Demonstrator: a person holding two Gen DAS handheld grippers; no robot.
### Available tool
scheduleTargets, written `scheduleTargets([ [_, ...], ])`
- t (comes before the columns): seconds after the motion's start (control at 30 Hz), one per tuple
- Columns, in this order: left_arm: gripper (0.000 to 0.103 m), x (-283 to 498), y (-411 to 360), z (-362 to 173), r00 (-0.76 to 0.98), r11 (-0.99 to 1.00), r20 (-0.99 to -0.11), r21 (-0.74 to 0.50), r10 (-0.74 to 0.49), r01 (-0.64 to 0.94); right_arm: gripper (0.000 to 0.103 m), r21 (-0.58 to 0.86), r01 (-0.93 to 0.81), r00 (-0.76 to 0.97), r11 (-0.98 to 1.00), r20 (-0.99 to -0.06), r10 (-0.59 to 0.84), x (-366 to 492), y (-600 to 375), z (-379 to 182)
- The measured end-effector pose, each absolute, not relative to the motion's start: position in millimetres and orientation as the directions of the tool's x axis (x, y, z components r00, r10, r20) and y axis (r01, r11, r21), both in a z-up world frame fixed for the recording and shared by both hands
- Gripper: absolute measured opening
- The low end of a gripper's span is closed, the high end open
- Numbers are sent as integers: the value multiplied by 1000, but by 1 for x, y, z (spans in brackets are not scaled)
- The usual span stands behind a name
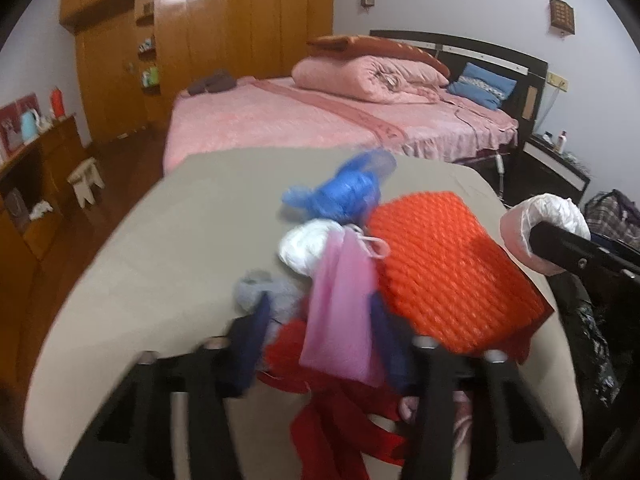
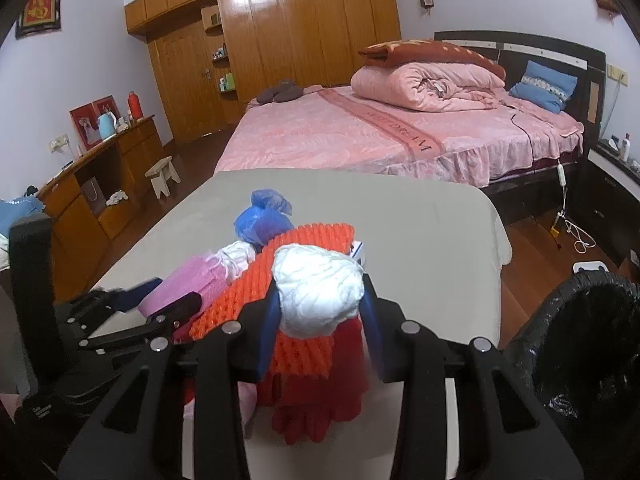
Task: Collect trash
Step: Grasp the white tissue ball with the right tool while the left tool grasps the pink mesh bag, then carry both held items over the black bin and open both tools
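Note:
A heap of trash lies on the beige-covered table (image 1: 160,240): a blue plastic bag (image 1: 340,192), an orange foam net (image 1: 440,272), a white wad (image 1: 304,248), a grey wad (image 1: 256,288) and red plastic (image 1: 332,412). My left gripper (image 1: 322,336) is low over the near end of the heap. A pink bag (image 1: 340,312) sits between its blue fingers, which are closed on it; the picture is blurred. In the right wrist view my right gripper (image 2: 320,300) is shut on a crumpled white wad (image 2: 316,292), held above the orange foam net (image 2: 304,248). The left gripper (image 2: 164,298) shows to its left, on the pink bag (image 2: 188,284).
A bin with a black liner (image 2: 580,340) stands on the floor right of the table. Beyond the table is a bed with pink covers (image 2: 360,136). A wooden sideboard (image 2: 100,168) and a small stool (image 2: 162,178) line the left wall.

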State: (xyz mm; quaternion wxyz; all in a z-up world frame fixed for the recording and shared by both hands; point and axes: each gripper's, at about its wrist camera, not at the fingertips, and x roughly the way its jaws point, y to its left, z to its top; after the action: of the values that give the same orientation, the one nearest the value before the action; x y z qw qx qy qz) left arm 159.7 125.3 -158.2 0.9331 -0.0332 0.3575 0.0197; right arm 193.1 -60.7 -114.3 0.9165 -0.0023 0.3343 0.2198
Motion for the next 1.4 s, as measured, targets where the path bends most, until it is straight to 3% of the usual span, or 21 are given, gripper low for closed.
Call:
scheduleTargets([
  [0.03, 22, 158, 125, -159, 748, 996, -664, -70, -7, -53, 37, 144, -403, 680, 904, -614, 401, 192, -61, -114],
  [0.07, 20, 156, 125, -158, 755, 995, -656, -79, -12, -53, 37, 145, -401, 680, 904, -614, 400, 190, -62, -114],
  [0.4, 19, 132, 123, -109, 844, 997, -535, -54, 23, -62, 37, 132, -396, 713, 909, -580, 394, 173, -74, -99],
  [0.63, 19, 121, 92, -77, 868, 999, -496, -48, -34, 11, 37, 144, -346, 758, 927, -539, 366, 159, -107, -80],
  [0.87, 19, 118, 30, -62, 874, 989, -464, -48, -145, 139, 37, 146, -220, 805, 964, -530, 264, 139, -174, -72],
  [1.4, 19, 129, -124, -78, 746, 880, -496, -88, -445, 467, 41, 85, 102, 828, 991, -559, -37, 95, -313, -95],
])
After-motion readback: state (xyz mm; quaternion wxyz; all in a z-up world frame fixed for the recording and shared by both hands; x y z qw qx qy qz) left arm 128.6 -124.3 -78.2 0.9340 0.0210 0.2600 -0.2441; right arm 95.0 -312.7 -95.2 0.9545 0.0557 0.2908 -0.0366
